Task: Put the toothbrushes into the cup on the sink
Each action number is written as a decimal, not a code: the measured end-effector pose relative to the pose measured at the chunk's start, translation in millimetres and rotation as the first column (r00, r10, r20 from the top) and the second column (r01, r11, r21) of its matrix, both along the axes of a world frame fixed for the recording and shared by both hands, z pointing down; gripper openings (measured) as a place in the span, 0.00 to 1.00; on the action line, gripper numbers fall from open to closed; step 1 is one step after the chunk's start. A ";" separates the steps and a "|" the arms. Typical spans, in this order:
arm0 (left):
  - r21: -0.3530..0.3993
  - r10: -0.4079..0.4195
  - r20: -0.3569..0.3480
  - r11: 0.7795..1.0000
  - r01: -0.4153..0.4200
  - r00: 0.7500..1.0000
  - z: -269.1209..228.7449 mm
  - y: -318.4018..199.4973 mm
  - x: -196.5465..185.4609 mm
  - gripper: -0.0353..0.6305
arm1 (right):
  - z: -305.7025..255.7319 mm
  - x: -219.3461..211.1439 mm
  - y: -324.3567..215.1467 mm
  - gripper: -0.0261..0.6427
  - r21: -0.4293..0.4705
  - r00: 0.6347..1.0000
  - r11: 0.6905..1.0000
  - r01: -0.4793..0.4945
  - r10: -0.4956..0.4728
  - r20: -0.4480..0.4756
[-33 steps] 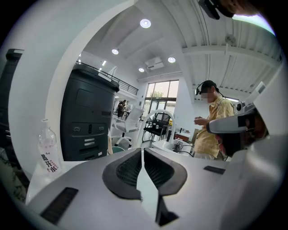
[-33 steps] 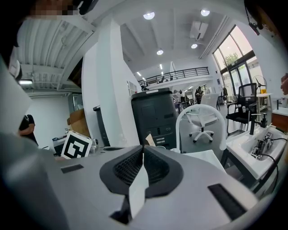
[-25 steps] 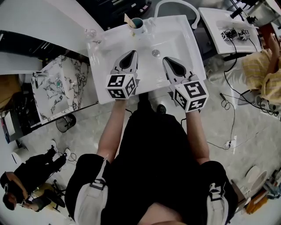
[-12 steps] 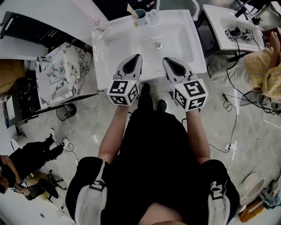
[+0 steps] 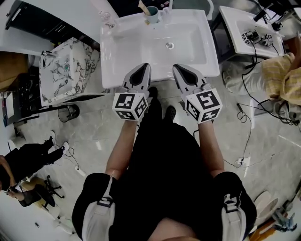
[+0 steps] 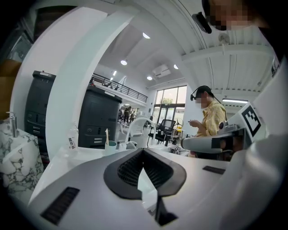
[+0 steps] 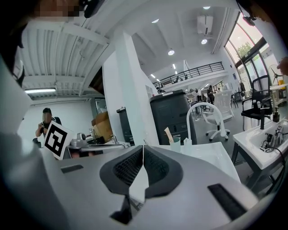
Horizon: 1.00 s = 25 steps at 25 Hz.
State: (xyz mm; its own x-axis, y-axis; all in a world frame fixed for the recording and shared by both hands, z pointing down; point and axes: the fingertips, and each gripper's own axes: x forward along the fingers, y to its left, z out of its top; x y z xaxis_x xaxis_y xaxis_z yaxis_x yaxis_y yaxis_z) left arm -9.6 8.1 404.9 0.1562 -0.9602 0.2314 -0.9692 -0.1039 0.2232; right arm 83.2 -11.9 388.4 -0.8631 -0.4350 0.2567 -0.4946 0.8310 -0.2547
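Far back on the rim of the white sink (image 5: 117, 56), the teal cup (image 5: 152, 14) stands upright with a pale toothbrush (image 5: 143, 6) leaning in it. At the sink's front edge, well apart from the cup, the left gripper (image 5: 142, 67) and right gripper (image 5: 178, 67) hover side by side, each with jaws pressed together on nothing.

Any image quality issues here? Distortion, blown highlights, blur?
Head view: fisheye, edges curve; white sink nearly blown out, cup tiny. Left gripper view: dark round vignette, far windows overexposed. Right gripper view: same vignette, bright windows top right; cup sharp enough beyond the shut jaws.
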 end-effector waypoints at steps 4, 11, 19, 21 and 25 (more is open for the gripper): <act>0.023 -0.022 -0.005 0.999 0.022 1.000 -7.7 7.1 6.4 0.07 | -2.7 4.9 6.8 0.09 0.019 1.000 1.000 0.022 -0.022 0.012; 0.045 -0.017 0.006 0.999 0.016 1.000 -17.0 9.7 14.7 0.07 | -7.5 6.9 5.5 0.08 0.050 1.000 0.999 0.019 -0.020 0.008; 0.049 -0.015 0.000 0.999 0.015 1.000 -21.9 8.0 20.0 0.07 | -9.5 14.7 3.5 0.08 0.059 1.000 0.998 0.003 -0.003 -0.006; 0.047 -0.011 0.000 0.999 0.011 1.000 -21.2 8.4 20.3 0.07 | -7.2 15.4 3.4 0.08 0.054 1.000 0.999 -0.004 0.005 -0.011; 0.046 -0.007 0.000 0.999 0.007 1.000 -21.2 9.7 16.5 0.07 | -5.8 12.1 5.0 0.08 0.054 1.000 0.998 -0.007 0.009 -0.022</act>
State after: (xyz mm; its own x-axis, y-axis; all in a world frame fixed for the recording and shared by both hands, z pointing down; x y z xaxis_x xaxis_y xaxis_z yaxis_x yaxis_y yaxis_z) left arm 6.8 17.8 383.6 0.1494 -0.9710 0.1867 -0.9701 -0.1074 0.2178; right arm 95.3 -6.9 382.6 -0.8539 -0.4556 0.2515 -0.5062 0.8393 -0.1982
